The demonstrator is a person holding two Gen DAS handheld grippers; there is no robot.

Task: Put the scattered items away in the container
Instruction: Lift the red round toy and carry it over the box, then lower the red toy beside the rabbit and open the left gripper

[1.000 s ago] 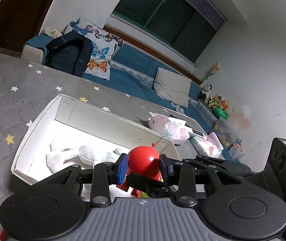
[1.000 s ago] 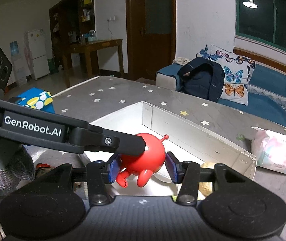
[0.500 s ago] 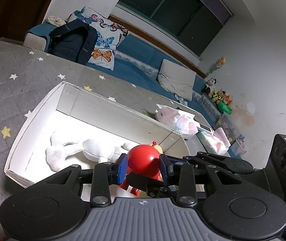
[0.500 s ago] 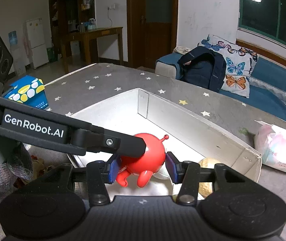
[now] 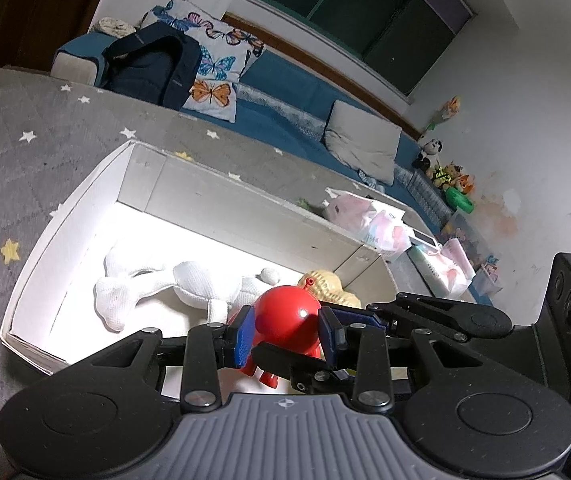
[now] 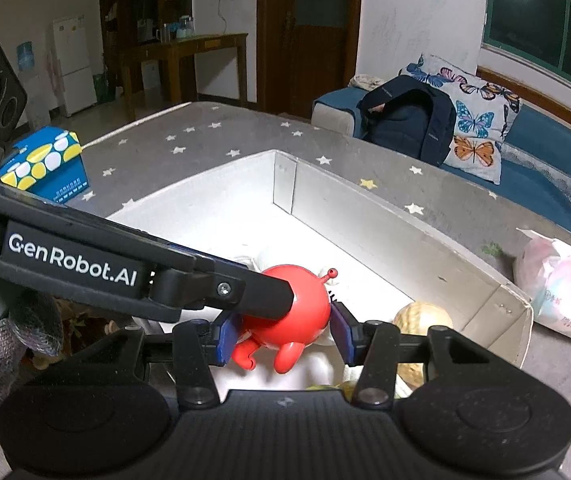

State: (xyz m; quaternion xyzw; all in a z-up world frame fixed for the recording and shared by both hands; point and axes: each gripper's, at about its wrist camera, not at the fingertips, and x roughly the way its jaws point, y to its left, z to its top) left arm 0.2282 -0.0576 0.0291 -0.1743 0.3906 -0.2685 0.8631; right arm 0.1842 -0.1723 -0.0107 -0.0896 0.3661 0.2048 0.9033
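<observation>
Both my hand-held grippers are on the red toy [image 5: 285,316] [image 6: 285,320], over the near end of the white box [image 5: 245,216] [image 6: 365,216].

Left hand-held gripper [image 5: 285,334]: blue pads [image 5: 243,334] pressed on both sides of the toy, clamped. Its finger crosses the right wrist view from the left and lands on the toy's left side.

Right hand-held gripper [image 6: 283,334]: pads [image 6: 341,334] flank the toy. The right pad looks to be touching; the left one is hidden behind the left gripper's finger, so I can't tell if it's really gripping.

Toy's legs hang down, antenna points up.

In the box: white plush [image 5: 173,284] lying flat on the floor of the box, left of the toy; tan walnut-like thing [image 6: 421,316] [image 5: 325,280] in the right corner, near the toy.

Around the box on the star-print grey surface [image 5: 25,152]: pink-white wipes pack [image 6: 561,292] [image 5: 365,220] past the right end, blue-yellow carton [image 6: 41,164] to the left. Sofa behind with a dark backpack [image 6: 405,120] and butterfly cushion [image 6: 473,120].
</observation>
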